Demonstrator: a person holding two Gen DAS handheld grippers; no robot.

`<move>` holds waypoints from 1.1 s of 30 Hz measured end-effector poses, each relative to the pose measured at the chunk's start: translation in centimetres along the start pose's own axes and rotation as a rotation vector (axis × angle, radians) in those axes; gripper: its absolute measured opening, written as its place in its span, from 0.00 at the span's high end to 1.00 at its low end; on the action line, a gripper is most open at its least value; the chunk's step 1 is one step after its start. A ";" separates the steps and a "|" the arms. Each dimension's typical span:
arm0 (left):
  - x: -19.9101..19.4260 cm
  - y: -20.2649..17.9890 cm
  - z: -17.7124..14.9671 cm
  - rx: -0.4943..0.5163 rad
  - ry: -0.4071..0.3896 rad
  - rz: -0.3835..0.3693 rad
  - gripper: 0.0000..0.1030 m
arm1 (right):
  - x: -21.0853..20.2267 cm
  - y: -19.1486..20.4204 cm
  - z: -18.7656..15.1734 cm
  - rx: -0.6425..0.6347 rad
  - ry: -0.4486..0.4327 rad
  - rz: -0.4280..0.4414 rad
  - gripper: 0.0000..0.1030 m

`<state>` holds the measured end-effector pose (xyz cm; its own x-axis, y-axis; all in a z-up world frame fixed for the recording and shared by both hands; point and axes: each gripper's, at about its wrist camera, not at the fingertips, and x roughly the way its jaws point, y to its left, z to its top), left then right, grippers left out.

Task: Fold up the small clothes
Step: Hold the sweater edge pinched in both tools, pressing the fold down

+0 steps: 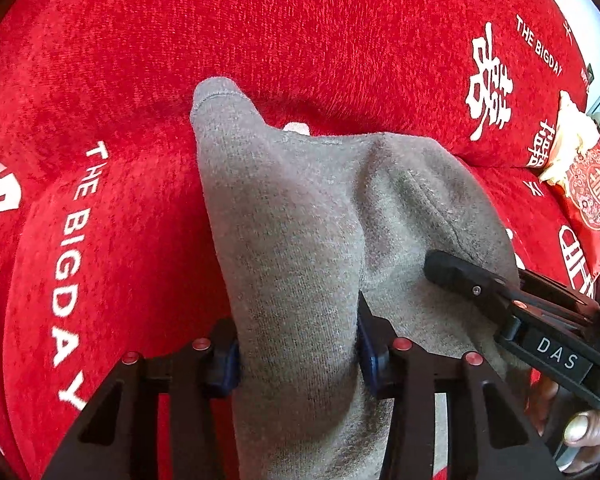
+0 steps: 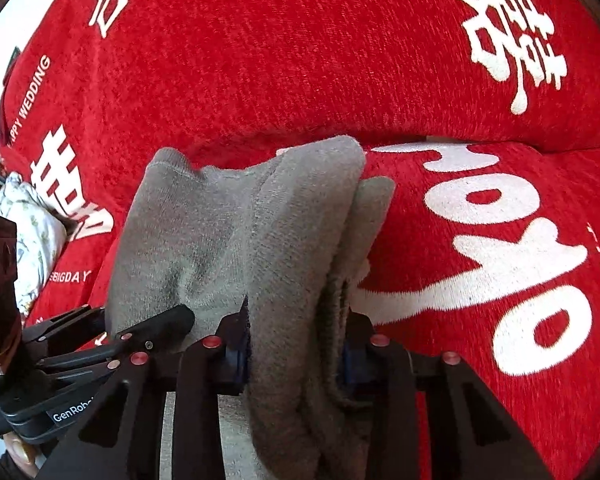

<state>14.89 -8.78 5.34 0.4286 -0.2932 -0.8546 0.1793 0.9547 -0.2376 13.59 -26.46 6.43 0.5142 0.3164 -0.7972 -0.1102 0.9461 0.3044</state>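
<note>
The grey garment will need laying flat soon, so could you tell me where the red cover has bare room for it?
Bare red cover lies right of the grey garment, up to the back cushion. More lies to its left, by THE BIGDAY lettering. The far left edge is crowded by a floral bundle. Left gripper and right gripper both grip the garment.

Your left gripper (image 1: 298, 354) had the garment (image 1: 320, 220) between its fingers, and your right gripper (image 2: 294, 354) pinched the same cloth just beside it, to its right. The garment stretched forward from both over the sofa seat (image 1: 112, 264), its far edge near the backrest (image 1: 260, 40). A bag (image 1: 572, 160) lay on the seat well to the right.
</note>
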 end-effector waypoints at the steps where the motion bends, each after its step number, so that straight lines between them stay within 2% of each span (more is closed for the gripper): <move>1: -0.3 0.1 -0.2 0.001 0.000 0.002 0.54 | -0.3 0.2 -0.2 0.000 0.000 -0.002 0.64; 17: -4.8 1.6 -5.9 -0.018 -0.011 0.037 0.54 | -2.9 4.8 -5.0 -0.052 0.002 -0.021 0.64; 33: -7.6 2.2 -10.6 -0.022 -0.037 0.069 0.54 | -4.7 7.2 -9.4 -0.083 -0.013 -0.008 0.64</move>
<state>2.68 -3.88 6.39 0.4718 -0.2283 -0.8517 0.1294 0.9734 -0.1892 2.34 -20.47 7.48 0.5259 0.3083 -0.7927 -0.1762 0.9513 0.2531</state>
